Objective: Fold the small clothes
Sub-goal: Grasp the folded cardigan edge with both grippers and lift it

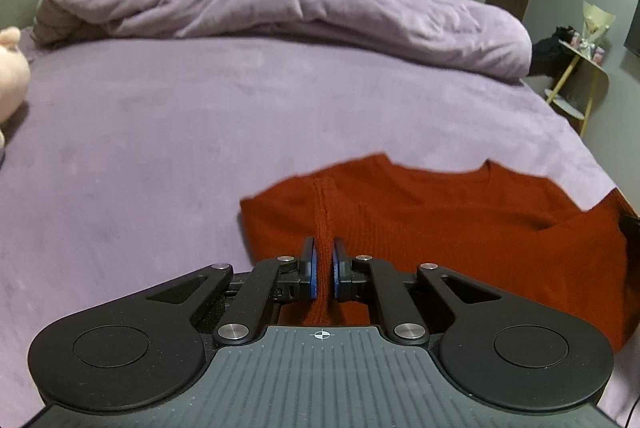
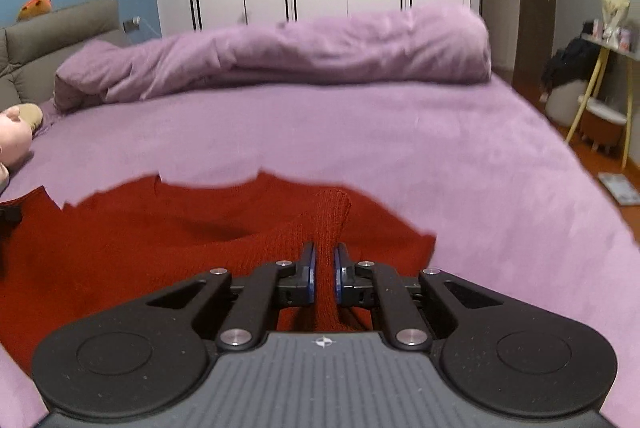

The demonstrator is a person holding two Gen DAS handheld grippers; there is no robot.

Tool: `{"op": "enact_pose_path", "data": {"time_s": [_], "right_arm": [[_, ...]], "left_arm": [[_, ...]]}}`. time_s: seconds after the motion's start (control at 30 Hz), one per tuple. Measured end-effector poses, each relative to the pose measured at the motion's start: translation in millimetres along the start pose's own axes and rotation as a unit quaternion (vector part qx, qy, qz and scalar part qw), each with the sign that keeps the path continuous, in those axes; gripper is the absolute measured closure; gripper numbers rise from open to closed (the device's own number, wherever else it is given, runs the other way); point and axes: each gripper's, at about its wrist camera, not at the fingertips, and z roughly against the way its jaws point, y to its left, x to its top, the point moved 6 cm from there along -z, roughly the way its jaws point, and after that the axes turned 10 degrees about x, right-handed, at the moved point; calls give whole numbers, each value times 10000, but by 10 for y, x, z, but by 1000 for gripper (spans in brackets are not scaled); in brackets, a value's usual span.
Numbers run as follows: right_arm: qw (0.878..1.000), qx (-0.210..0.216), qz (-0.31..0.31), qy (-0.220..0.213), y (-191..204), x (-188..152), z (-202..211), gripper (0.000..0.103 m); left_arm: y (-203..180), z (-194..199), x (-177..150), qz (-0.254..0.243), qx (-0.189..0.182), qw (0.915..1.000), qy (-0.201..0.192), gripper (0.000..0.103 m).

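Note:
A small red knit sweater (image 1: 440, 220) lies spread on the purple bed, its neckline toward the far side. My left gripper (image 1: 323, 248) is shut on a pinched ridge of the sweater's left part. The sweater also shows in the right wrist view (image 2: 160, 228). My right gripper (image 2: 324, 254) is shut on a raised fold of its right part, lifted a little off the bed. Both grippers hold the same garment from its near edge.
The purple bed sheet (image 1: 200, 116) stretches ahead, with a rolled purple duvet (image 1: 280, 4) along the far side. A pink plush toy (image 1: 12, 76) lies at the left edge. A yellow-legged side table (image 2: 604, 76) stands right of the bed. White wardrobes stand behind.

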Motion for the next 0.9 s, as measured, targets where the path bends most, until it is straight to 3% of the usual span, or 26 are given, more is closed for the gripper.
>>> {"op": "enact_pose_path", "data": {"time_s": [0.47, 0.9], "right_arm": [[9985, -266, 235, -415, 146, 451, 84, 95], [9963, -667, 179, -502, 39, 607, -217, 95]], "left_arm": [[16, 180, 349, 65, 178, 9991, -370, 94], [-100, -127, 603, -20, 483, 9971, -592, 94]]}}
